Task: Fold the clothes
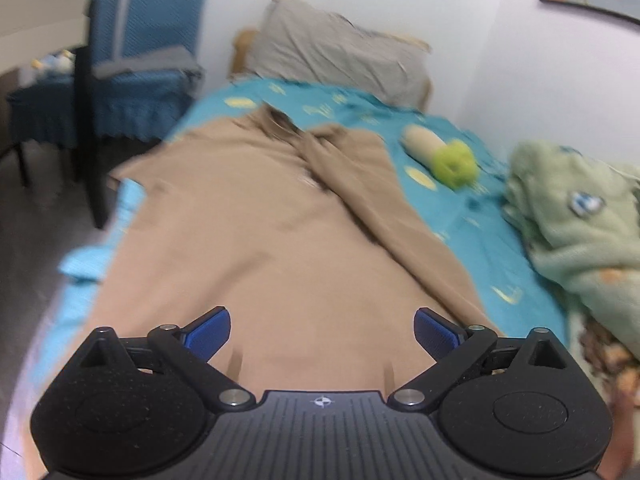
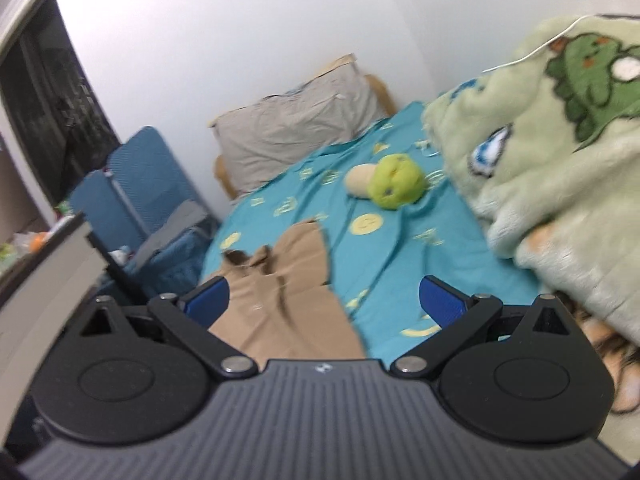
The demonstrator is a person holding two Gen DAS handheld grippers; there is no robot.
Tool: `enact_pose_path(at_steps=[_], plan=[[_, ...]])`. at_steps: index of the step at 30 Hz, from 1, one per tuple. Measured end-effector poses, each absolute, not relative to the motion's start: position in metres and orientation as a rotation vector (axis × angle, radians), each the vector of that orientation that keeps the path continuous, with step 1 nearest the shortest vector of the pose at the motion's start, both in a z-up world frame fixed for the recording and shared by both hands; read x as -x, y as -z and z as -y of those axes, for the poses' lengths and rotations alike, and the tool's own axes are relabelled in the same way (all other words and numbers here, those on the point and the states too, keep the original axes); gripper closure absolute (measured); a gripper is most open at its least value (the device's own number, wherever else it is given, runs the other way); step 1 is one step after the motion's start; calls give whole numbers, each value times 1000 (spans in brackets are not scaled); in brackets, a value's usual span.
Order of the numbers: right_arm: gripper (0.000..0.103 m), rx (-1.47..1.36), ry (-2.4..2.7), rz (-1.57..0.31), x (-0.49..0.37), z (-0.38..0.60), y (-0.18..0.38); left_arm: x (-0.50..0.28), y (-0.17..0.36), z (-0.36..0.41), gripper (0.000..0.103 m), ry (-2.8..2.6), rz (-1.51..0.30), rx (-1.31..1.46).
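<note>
- At the far left of the left wrist view we see a blue-covered chair (image 1: pixel 136 52) standing on the floor beside the bed (image 1: pixel 472 216), with a grey cloth (image 1: pixel 160 62) lying over its seat.
- Further left still, a pale desk (image 1: pixel 36 28) edge shows, with a few small things under it too blurred for us to name.
- Our left gripper (image 1: pixel 322 334) hangs over the near end of the tan shirt (image 1: pixel 280 248); its jaws stand wide apart with nothing between them, and the blue pads (image 1: pixel 210 334) touch no cloth.
- The tan shirt lies spread on the teal bedsheet, collar toward the grey pillow (image 1: pixel 340 52), one sleeve folded in across the chest toward the right.
- Right of the shirt, apart from it, a plush toy (image 1: pixel 444 154) with a beige body and a lime green head rests on the sheet.
- At the right edge a pale green fleece blanket (image 1: pixel 572 220) is bunched in a heap on the bed.
- In the right wrist view, our right gripper (image 2: pixel 324 304) is also held open and empty, above the bed.
- Through its jaws we see the shirt (image 2: pixel 280 304) on the left half and bare teal sheet (image 2: pixel 400 264) on the right half.
- The plush toy (image 2: pixel 388 182) lies beyond, between the shirt and the blanket (image 2: pixel 560 148), which carries a green dinosaur print.
- The pillow (image 2: pixel 296 128) leans against the wall at the head of the bed.
- We see no container in either view; motion blur softens both.
</note>
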State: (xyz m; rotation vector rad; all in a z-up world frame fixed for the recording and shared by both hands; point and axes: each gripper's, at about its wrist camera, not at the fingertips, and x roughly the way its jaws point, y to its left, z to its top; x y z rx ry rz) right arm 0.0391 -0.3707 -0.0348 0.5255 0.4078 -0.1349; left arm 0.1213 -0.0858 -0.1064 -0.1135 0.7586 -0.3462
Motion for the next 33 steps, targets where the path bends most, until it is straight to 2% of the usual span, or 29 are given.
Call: enact_pose_path(at_steps=[7, 9, 14, 16, 17, 19, 20, 21, 26, 33], plan=[[0, -521, 162, -397, -38, 381, 40, -122, 115, 151, 12, 476, -864, 211], [0, -512, 178, -389, -38, 383, 41, -126, 121, 169, 23, 496, -910, 251], [0, -500, 205, -389, -40, 391, 43, -130, 137, 212, 32, 504, -961, 193], [0, -524, 200, -396, -41, 395, 46, -130, 145, 227, 42, 489, -983, 128], [0, -534, 198, -401, -42, 396, 48, -130, 150, 233, 51, 478, -993, 91], [0, -548, 202, -413, -44, 398, 51, -127, 154, 240, 62, 462, -973, 24], [0, -556, 204, -419, -45, 399, 52, -127, 154, 239, 80, 463, -972, 18], [0, -565, 206, -426, -46, 401, 54, -127, 152, 237, 92, 468, -979, 29], [0, -621, 209, -440, -45, 408, 59, -132, 138, 212, 95, 494, -1011, 132], [0, -668, 205, -454, -47, 412, 62, -151, 119, 132, 95, 511, -1091, 350]])
